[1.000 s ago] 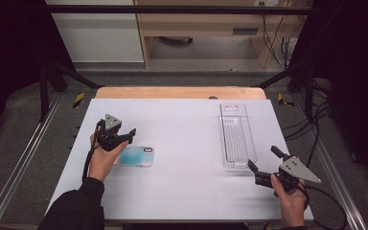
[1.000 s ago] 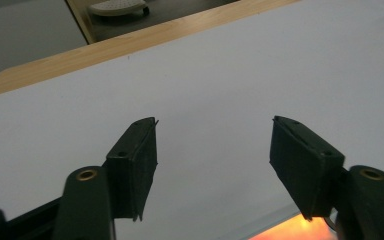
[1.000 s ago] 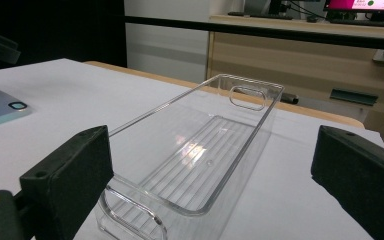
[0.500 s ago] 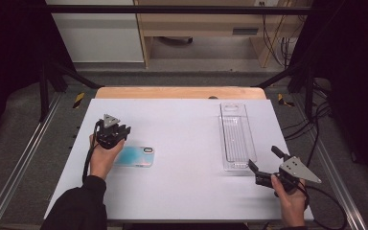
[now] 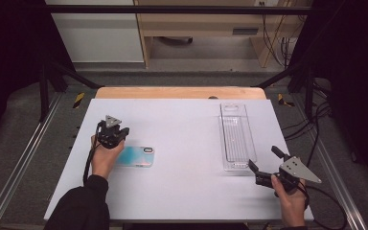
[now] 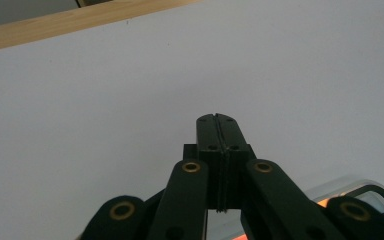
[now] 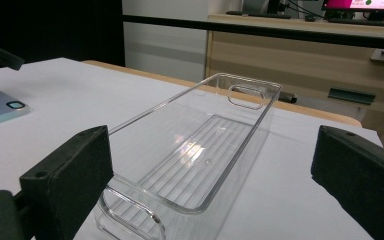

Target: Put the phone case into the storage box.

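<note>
A phone (image 5: 136, 156) with a pale blue back lies flat on the white table (image 5: 182, 124), left of centre. My left gripper (image 5: 115, 133) sits just above the phone's left end, pointing away from the person. Its jaws have just been closing and now meet with nothing between them, as the left gripper view (image 6: 216, 120) shows; the phone (image 6: 350, 192) lies below and to the right there. A clear plastic bin (image 5: 235, 136) stands empty on the right. My right gripper (image 5: 264, 159) hovers at the bin's near end, open, and frames the bin (image 7: 195, 150).
A wooden strip (image 5: 179, 92) runs along the table's far edge. Metal rails (image 5: 24, 158) flank the table on both sides. Cables (image 5: 311, 129) lie on the floor at the right. A wooden desk (image 5: 206, 28) stands beyond the table.
The left gripper's jaws have gone from wide open to shut, and the gripper has shifted slightly by the phone's left end. The right gripper, the phone and the bin have stayed put.
</note>
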A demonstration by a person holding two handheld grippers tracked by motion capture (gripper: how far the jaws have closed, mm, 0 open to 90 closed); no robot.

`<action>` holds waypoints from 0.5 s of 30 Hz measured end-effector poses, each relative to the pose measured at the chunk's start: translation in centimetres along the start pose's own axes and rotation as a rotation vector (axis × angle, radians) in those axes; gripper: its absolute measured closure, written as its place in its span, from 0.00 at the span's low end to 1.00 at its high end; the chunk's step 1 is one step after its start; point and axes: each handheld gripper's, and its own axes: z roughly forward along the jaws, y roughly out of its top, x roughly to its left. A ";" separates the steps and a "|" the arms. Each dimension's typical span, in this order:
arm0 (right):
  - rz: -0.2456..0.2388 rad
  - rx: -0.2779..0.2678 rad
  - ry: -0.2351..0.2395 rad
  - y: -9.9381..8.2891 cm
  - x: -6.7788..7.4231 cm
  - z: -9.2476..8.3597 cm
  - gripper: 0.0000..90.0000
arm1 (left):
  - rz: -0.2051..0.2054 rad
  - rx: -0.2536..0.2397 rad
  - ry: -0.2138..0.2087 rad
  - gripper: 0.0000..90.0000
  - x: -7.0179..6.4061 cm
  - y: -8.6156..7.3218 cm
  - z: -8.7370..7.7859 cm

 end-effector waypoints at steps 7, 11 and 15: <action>0.001 0.003 -0.001 0.0 0.0 0.0 0.04 | 0.007 0.032 0.013 1.00 -0.1 -0.2 0.6; 0.003 0.005 -0.001 0.0 0.0 0.0 0.04 | 0.006 0.043 0.006 1.00 -0.1 -0.3 0.9; 0.001 0.005 -0.001 0.0 0.0 0.0 0.04 | 0.008 0.064 0.001 1.00 -0.2 -0.5 1.2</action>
